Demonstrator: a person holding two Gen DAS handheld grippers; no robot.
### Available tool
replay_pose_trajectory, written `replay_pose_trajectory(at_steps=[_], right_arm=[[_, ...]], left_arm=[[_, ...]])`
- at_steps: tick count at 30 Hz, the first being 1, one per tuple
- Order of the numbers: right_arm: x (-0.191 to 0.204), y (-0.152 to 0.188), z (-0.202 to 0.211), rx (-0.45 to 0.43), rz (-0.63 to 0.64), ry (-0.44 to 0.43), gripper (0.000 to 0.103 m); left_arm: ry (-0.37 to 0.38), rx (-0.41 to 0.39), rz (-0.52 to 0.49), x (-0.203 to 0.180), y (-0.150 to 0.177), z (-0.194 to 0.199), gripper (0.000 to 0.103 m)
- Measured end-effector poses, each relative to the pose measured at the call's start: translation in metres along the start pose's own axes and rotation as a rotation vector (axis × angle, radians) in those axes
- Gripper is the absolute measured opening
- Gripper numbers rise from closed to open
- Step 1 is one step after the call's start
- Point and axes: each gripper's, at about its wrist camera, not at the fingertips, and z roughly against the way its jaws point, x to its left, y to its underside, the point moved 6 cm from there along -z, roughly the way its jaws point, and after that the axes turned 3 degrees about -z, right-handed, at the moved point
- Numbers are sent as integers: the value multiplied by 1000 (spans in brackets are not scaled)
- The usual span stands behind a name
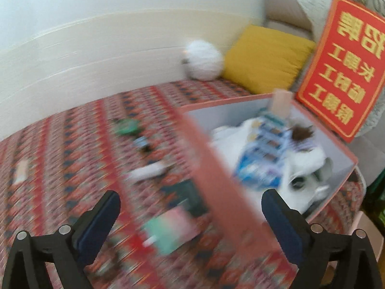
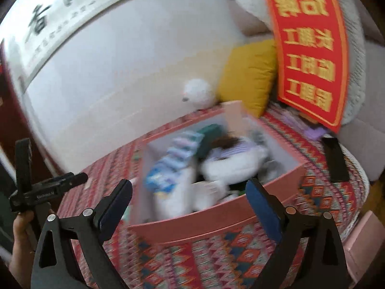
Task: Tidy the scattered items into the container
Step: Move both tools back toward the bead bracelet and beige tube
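The pink box (image 1: 211,159) stands on the patterned cloth and holds a blue-and-white packet (image 1: 259,168), a white soft item (image 1: 303,166) and other things. Left of it lie a mint-and-pink packet (image 1: 170,228), a dark flat item (image 1: 190,195), a white item (image 1: 149,169) and a green item (image 1: 126,126). My left gripper (image 1: 190,201) is open and empty above the mint packet and the box's left wall. My right gripper (image 2: 189,187) is open and empty over the near wall of the pink box (image 2: 216,219). Both views are blurred.
A red sign (image 1: 341,67) leans behind the box, beside a yellow cushion (image 1: 264,57) and a white fluffy ball (image 1: 204,60). A black phone (image 2: 335,159) lies right of the box. A hand (image 2: 21,221) holds the left gripper (image 2: 77,178) at the far left. A pale small item (image 1: 21,171) lies far left.
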Motion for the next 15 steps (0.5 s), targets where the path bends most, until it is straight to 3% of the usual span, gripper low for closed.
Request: replay_pose_trajectory(at_steps=[8,12,15], right_arm=[[136,94,-68,213,197,-131,101],[185,145,-119,336,261,-169,101],[222,184,-157,428,310,-196,101]], left_arm=[[-204,47,122,138,112,55,100],[-282,94,200,205,153,60,100],[-311,122,239,241,165,45,100]])
